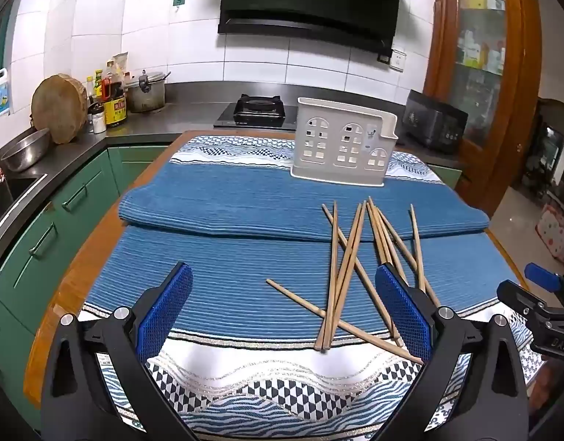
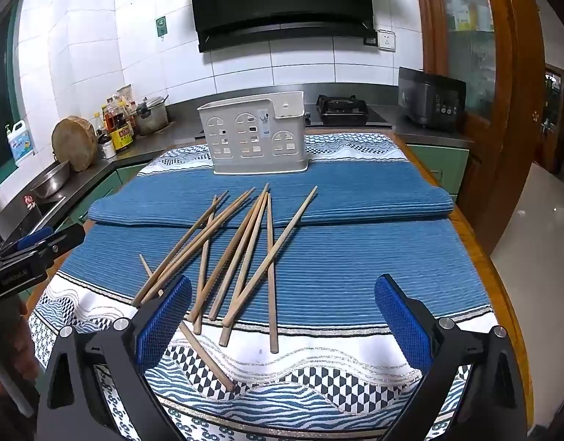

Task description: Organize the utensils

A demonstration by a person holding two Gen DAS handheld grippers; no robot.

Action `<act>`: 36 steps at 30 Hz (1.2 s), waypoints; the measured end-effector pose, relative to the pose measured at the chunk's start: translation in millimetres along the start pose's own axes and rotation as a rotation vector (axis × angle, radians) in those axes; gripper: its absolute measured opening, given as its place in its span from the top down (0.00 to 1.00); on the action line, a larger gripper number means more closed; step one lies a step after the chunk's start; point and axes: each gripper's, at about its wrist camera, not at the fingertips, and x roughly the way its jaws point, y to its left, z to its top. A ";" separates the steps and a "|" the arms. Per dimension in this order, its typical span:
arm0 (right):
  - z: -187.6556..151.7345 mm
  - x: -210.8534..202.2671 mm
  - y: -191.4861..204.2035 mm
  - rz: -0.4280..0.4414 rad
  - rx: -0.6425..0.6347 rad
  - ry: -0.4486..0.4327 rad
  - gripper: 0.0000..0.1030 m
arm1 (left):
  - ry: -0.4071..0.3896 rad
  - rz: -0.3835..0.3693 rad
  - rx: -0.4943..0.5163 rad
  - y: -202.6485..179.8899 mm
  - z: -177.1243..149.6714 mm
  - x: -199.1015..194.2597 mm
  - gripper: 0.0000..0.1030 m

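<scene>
1. The thin, pale wooden chopsticks [image 2: 241, 253] lie in a loose criss-crossed heap on the ribbed blue cloth [image 2: 355, 268] in the middle of the table, well short of the white plastic utensil holder with arched cut-outs [image 2: 254, 136], which stands upright at the far end. Nothing has been moved into it yet. Because the sticks overlap, closing on one will likely drag or flick its neighbours.

2. The left gripper [image 1: 284, 316] hangs over the near edge of the cloth with its blue-padded jaws spread as wide as they go and nothing between the pads; the heap sits to its right, some sticks passing behind its right finger. Closing from there could catch only stick ends, which would pivot out.

3. The right gripper [image 2: 282, 323] is equally wide and empty, with the near ends of several sticks lying between its fingers. A grab at the ends (rather than mid-length) would probably let the sticks droop or fan apart.

4. The cloth is folded and soft; pads pressed low could pinch fabric along with the wood and tug the holder's footing.

5. The holder looks light, and its top opening is narrow; sticks brought in tilted could knock it over or miss.

6. The two grippers are close side by side, so both reaching for the heap risks a collision.
</scene>
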 end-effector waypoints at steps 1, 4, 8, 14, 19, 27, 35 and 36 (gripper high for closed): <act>-0.2 0.3 0.9 0.000 0.000 0.001 0.07 | 0.000 -0.001 0.000 0.2 0.1 -0.2 0.05; -1.1 0.9 4.3 0.000 0.000 0.002 0.07 | 0.000 -0.004 -0.002 1.5 1.2 -0.3 0.05; -1.2 2.0 3.9 -0.001 -0.001 0.003 0.07 | 0.000 -0.006 0.004 1.7 2.1 -0.3 0.05; 3.0 4.1 4.8 -0.007 -0.001 0.006 0.07 | -0.003 -0.034 0.000 4.7 1.7 0.4 0.05; -2.3 8.5 7.9 -0.013 0.007 0.013 0.08 | 0.009 -0.054 -0.007 8.1 2.2 4.9 0.05; -5.8 24.2 14.3 -0.010 0.023 0.046 0.18 | 0.011 -0.057 -0.025 18.8 -1.9 13.1 0.05; -16.0 58.2 29.1 0.038 0.098 0.182 0.45 | 0.035 -0.039 -0.061 36.6 -3.5 25.6 0.05; -15.8 61.5 29.6 0.041 0.103 0.180 0.47 | 0.038 -0.039 -0.067 39.4 -3.9 27.7 0.05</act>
